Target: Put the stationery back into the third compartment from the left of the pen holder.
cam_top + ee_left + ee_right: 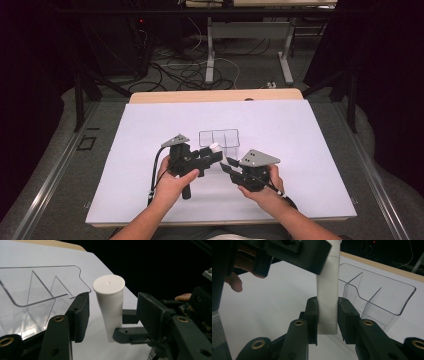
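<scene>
White plastic tube held beside a clear divided tray

The white tube [327, 290] is clamped low by the right gripper [327, 315]; the left gripper [112, 312] is spread apart around it, near the clear tray [220, 137].

High view looks forward and down over the worktop [150, 125] from 6 o'clock. Both gripper views sit close; they share the white tube [111, 305] and clear tray [377, 297].
</scene>
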The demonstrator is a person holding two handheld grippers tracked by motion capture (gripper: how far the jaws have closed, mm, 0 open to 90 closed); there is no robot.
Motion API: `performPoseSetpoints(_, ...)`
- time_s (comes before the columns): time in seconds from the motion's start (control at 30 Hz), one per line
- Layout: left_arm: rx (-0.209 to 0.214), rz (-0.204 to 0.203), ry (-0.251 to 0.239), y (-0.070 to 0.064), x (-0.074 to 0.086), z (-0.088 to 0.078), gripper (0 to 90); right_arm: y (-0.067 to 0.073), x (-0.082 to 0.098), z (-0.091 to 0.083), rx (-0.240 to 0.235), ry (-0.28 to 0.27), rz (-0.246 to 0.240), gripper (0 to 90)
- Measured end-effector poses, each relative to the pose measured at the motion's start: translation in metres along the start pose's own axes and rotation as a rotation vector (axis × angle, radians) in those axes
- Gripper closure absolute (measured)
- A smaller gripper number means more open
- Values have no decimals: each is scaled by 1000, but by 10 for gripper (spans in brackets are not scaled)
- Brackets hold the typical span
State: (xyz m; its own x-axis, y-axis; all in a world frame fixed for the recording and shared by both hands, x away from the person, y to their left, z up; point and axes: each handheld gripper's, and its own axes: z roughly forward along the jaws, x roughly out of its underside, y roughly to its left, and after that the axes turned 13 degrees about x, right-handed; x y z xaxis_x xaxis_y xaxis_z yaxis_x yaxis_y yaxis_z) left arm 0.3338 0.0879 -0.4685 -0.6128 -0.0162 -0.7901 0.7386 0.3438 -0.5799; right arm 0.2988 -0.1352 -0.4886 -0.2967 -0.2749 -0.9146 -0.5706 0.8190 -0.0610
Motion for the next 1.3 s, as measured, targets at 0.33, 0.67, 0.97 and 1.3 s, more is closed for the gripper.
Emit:
performPoseSetpoints(0.33,-3,-34,1,5,-1,15,528,1,0,-1,-3,-6,5,713)
performPoseSetpoints(0.67,-1,-63,-37,8,0,13,627,1,1,-1,-5,-3,4,714)
performPoseSetpoints(0.97,-4,-75,-40,8,2,14,663,1,2,1,-8,4,6,713)
performPoseSetpoints(1.3,-6,-94,-19,9,0,15,666,0,4,2,-4,-1,5,710)
